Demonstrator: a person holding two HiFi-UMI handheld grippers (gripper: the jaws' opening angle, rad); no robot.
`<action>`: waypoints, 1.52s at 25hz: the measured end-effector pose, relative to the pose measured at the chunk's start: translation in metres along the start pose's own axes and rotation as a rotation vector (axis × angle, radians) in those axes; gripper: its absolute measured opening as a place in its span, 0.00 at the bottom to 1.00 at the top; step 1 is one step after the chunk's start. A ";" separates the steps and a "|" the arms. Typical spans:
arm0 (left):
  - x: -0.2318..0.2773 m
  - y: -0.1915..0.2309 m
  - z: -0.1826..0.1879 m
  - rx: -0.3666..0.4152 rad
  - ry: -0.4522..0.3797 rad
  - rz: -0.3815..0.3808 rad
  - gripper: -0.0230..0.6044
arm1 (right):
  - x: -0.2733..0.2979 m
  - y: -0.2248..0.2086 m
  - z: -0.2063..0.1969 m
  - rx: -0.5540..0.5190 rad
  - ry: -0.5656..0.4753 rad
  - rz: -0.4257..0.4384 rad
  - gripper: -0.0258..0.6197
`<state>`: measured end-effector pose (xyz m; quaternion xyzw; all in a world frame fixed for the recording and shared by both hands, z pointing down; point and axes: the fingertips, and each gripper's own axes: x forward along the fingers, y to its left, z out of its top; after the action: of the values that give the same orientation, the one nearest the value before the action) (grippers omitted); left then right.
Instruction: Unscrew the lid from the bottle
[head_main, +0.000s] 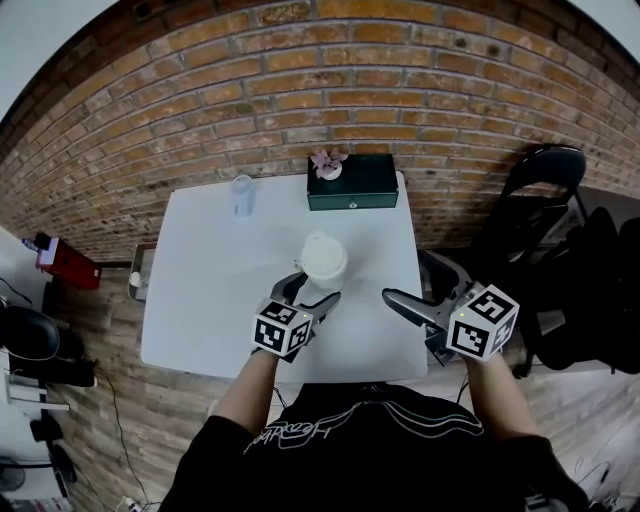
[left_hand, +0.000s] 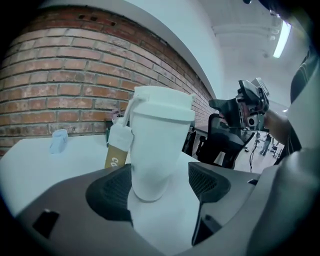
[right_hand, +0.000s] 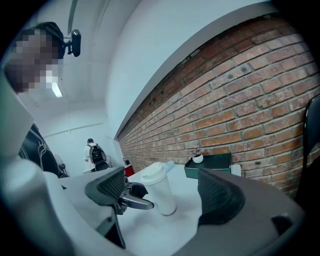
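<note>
A white desk (head_main: 200, 300) stands against a brick wall (head_main: 300, 80). At its far edge lies a dark green box (head_main: 365, 185), with a small white pot of pink flowers (head_main: 329, 165) on its left end. A small pale-blue container (head_main: 242, 194) stands well left of the box. A black chair (head_main: 545, 180) stands right of the desk, and a red box (head_main: 68, 262) lies off to its left.

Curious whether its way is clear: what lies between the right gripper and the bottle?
Only bare table, as the head view shows, lies between the right gripper and the bottle. The left gripper straddles the bottle's lower part with open jaws.
</note>
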<state>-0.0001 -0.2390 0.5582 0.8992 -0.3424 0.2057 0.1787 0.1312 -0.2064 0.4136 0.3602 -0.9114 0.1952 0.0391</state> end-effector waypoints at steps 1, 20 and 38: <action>0.002 0.002 0.003 0.003 -0.012 0.001 0.61 | 0.001 -0.001 0.001 0.000 0.002 0.000 0.72; 0.022 0.007 0.018 0.074 -0.149 -0.055 0.64 | 0.100 0.016 -0.011 -0.183 0.150 0.180 0.72; 0.022 0.006 0.017 0.068 -0.134 -0.057 0.64 | 0.153 0.037 -0.029 -0.334 0.240 0.225 0.60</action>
<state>0.0153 -0.2629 0.5559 0.9258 -0.3206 0.1516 0.1307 -0.0087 -0.2693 0.4603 0.2193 -0.9542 0.0864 0.1840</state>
